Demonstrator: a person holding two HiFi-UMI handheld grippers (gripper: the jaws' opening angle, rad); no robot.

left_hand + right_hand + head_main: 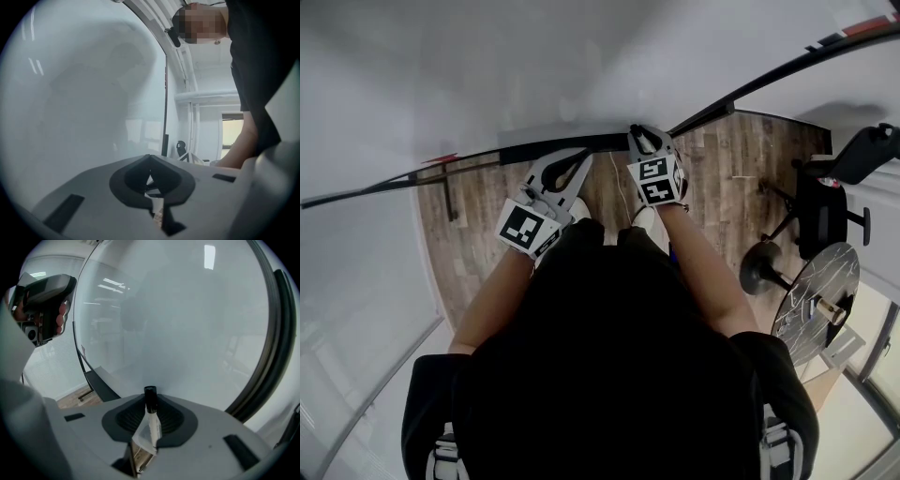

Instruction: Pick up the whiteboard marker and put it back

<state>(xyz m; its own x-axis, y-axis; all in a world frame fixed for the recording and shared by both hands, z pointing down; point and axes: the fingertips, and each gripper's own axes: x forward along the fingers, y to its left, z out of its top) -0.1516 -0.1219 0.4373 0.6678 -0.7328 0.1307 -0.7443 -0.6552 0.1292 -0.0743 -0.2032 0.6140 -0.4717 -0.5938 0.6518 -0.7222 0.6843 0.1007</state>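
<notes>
Right tongs (149, 398) clamped on marker (153, 423), black cap forward, toward board (187, 324). Tip at right end of tray (558, 147) under board; contact not discernible. Left tongs (150, 158) closed, empty, just short of tray. Likely step: return of marker to tray. Good practice: turn marker parallel to tray, lower until body rests along it, release only then, withdraw straight back. Risk: early release, marker rolls off tray to floor (478, 234).
</notes>
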